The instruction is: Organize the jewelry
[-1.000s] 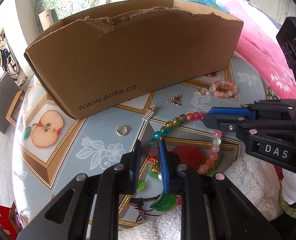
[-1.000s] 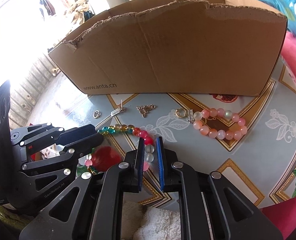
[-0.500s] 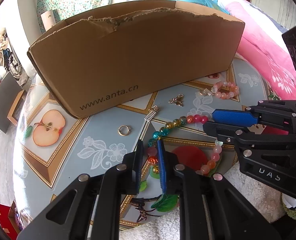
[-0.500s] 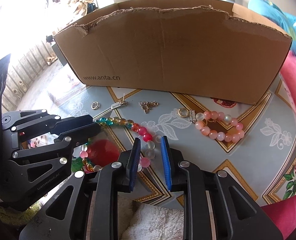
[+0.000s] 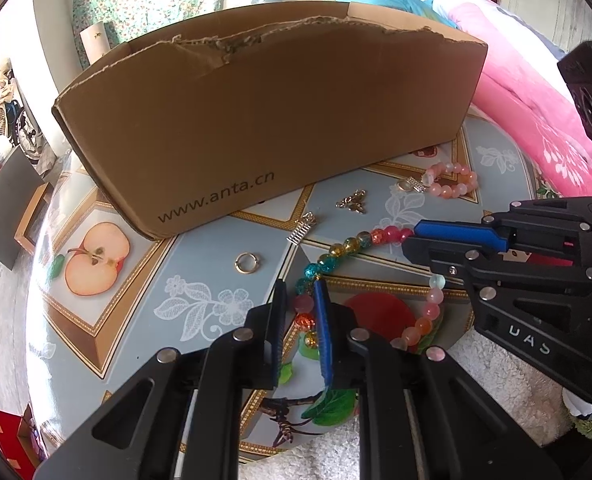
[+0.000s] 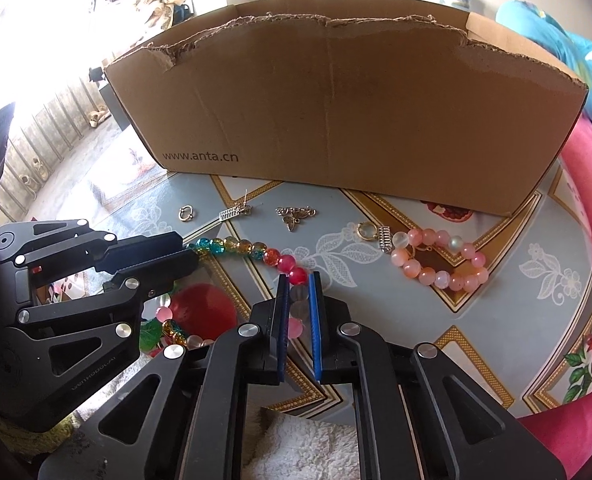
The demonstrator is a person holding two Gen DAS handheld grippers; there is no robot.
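A multicoloured bead necklace (image 5: 350,244) lies in a loop on the patterned table; it also shows in the right wrist view (image 6: 240,247). My left gripper (image 5: 300,294) is shut on its left side, beads between the blue pads. My right gripper (image 6: 298,286) is shut on pink and clear beads on the loop's right side; it shows in the left wrist view (image 5: 416,236). A pink bead bracelet (image 6: 440,260) lies to the right. A gold ring (image 5: 247,262), a silver bar charm (image 5: 302,229) and a butterfly charm (image 6: 294,215) lie in front of the cardboard box (image 6: 336,112).
The open cardboard box (image 5: 264,120) stands across the back of the table. A small gold hoop and silver charm (image 6: 372,234) lie beside the pink bracelet. A white fluffy cloth (image 5: 492,392) lies at the table's near edge. Pink bedding (image 5: 536,100) is at the right.
My right gripper opened half a second ago and has closed again on the necklace beads. Both grippers have risen slightly, and the box's open top shows more.
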